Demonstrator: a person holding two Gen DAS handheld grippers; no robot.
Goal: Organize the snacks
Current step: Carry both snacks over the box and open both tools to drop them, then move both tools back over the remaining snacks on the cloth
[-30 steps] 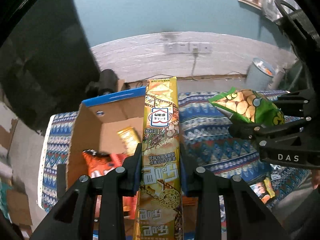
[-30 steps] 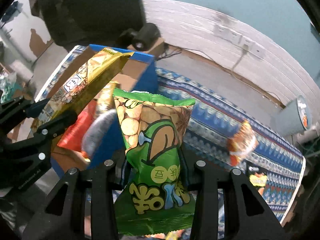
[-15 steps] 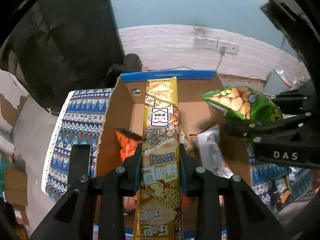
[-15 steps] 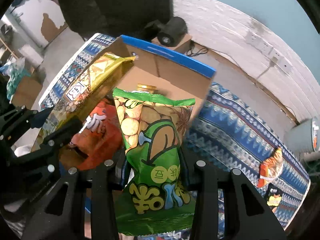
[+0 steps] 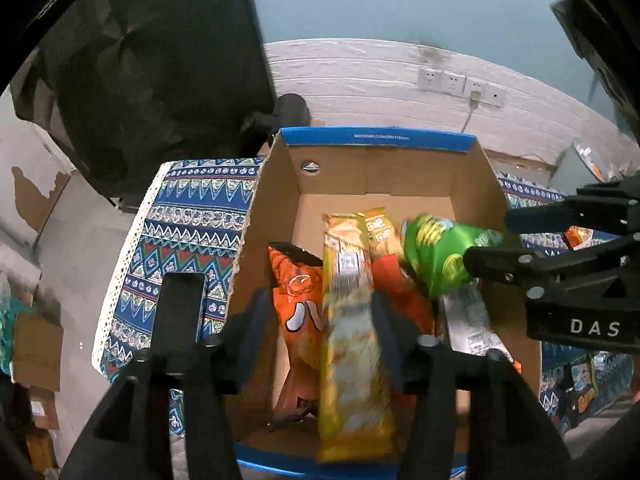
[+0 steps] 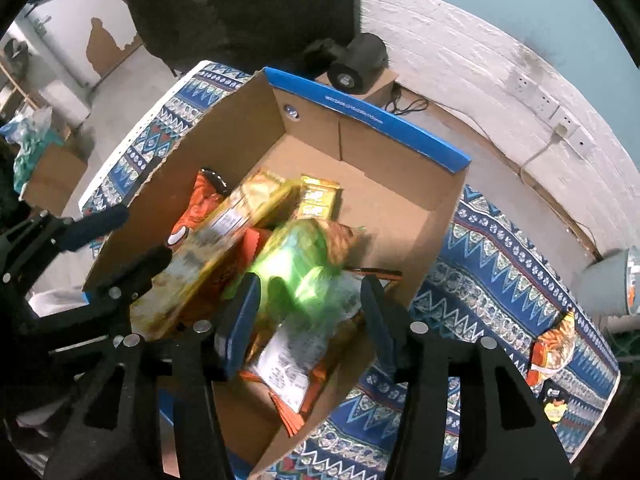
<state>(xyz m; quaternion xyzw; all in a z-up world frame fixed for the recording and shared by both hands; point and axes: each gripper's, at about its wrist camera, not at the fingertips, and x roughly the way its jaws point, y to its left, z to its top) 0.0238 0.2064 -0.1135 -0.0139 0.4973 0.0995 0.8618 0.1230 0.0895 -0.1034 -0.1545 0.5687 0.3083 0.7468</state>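
Hovering: both tools above the cardboard box [image 5: 272, 216]
Left tool [image 5: 316, 320]: fingers spread apart; the long yellow packet [image 5: 352, 344] lies loose between them, blurred, inside the box
Right tool [image 6: 308, 312]: fingers likewise apart; the green snack bag [image 6: 300, 272] is blurred between them (whether a pad touches it cannot be told)
Box edges: blue rim [image 6: 368, 116] on the far wall; brown side walls close on either side of the tools; bare cardboard floor toward the far wall
Contents: orange bag [image 5: 300, 300]; small gold packet [image 6: 318, 198]; white-backed packet [image 6: 284, 364]
Worktop: patterned blue cloth [image 6: 492, 276] under the box; more snacks [image 6: 554, 348] well apart at its right end
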